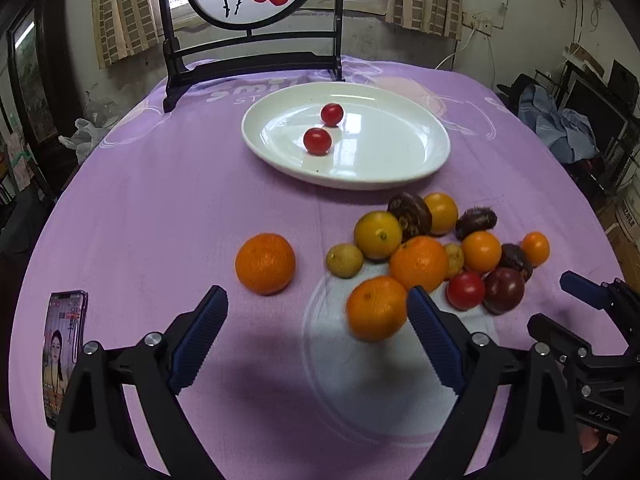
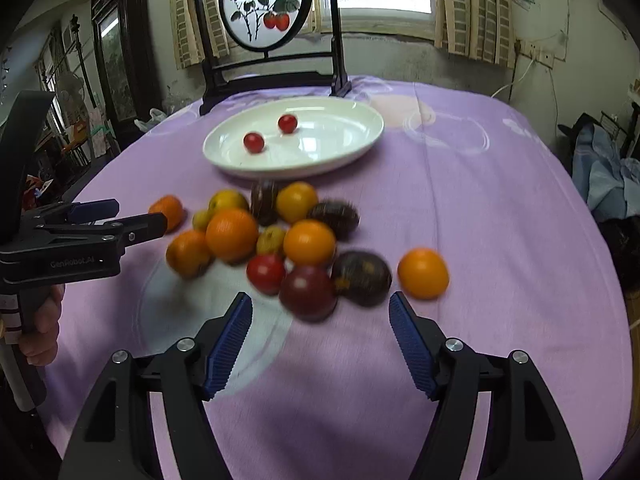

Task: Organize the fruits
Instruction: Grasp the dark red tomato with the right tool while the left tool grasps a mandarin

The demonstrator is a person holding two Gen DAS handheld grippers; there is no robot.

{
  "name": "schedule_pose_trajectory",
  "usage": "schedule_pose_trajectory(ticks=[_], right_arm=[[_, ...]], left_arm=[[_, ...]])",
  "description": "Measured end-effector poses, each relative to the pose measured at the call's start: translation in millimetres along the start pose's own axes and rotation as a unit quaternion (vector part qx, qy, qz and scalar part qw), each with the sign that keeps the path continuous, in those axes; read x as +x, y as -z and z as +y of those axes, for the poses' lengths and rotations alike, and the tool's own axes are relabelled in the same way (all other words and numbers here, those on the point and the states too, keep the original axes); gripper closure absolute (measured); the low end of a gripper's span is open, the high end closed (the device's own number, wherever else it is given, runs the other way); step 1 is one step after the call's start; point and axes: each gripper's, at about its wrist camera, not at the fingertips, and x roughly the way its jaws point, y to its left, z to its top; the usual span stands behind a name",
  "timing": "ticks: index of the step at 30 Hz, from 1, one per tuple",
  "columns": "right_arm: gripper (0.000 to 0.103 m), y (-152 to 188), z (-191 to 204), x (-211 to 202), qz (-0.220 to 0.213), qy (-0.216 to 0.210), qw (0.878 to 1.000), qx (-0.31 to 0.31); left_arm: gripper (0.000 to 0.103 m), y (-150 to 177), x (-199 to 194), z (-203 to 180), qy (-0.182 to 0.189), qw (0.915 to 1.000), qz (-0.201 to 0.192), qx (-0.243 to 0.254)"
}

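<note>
Item 1, nearest: left gripper, jaws spread wide and holding nothing, low over the purple tablecloth. Its right finger stands just beside a mandarin; whether they touch cannot be told. A lone orange sits apart from the heap, ahead of the left finger.

Item 2: right gripper, also wide and empty, with a dark purple fruit and a dark brown fruit just ahead of the gap. One orange lies apart, beyond the right finger.

Item 3, middle: the fruit heap (oranges, yellow and dark rounds, a red tomato), pieces touching one another, on the cloth short of the plate.

Item 4, further: white plate holding two cherry tomatoes, well apart from the heap.

Item 5, far: painted round screen on a dark stand.

Risks, judged: round fruit packed together will likely roll if a finger nudges a neighbour; the soft tomato may bruise under hard closure; both grippers working the same heap could collide; a phone lies near the table edge on the left and could be knocked.

Writing: "GenRobot.AI" on the left gripper body as seen from the right wrist; "smi…" and "ST…" partly legible on the cloth behind the plate; brush characters on the screen, not readable
</note>
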Motion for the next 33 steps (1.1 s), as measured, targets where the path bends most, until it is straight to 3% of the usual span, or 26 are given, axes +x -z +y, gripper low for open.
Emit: schedule_pose_trajectory(ticks=[6, 20, 27, 32, 33], right_arm=[[0.031, 16.2, 5.1, 4.3, 0.015, -0.001, 1.000, 0.000], [0.032, 3.3, 8.8, 39.3, 0.049, 0.023, 0.999, 0.005], [0.042, -7.7, 13.2, 54.8, 0.058, 0.033, 0.998, -0.002], [0.064, -13.7, 11.9, 57.7, 0.054, 0.034, 0.998, 0.001], [0.063, -13.9, 11.3, 56.4, 0.052, 0.028, 0.998, 0.004]], left_arm=[[0.014, 22.8, -0.3, -1.0, 0.001, 1.0000, 0.007, 0.000], [0.014, 28.1, 24.2, -3.2, 0.013, 0.9995, 0.027, 0.005], [0.014, 29.9, 36.7, -0.5, 0.025, 0.9988, 0.042, -0.002], [0.014, 29.9, 38.4, -0.9, 0.029, 0.9988, 0.040, 0.001], [0.014, 30.0, 38.2, -1.0, 0.029, 0.9988, 0.040, 0.001]])
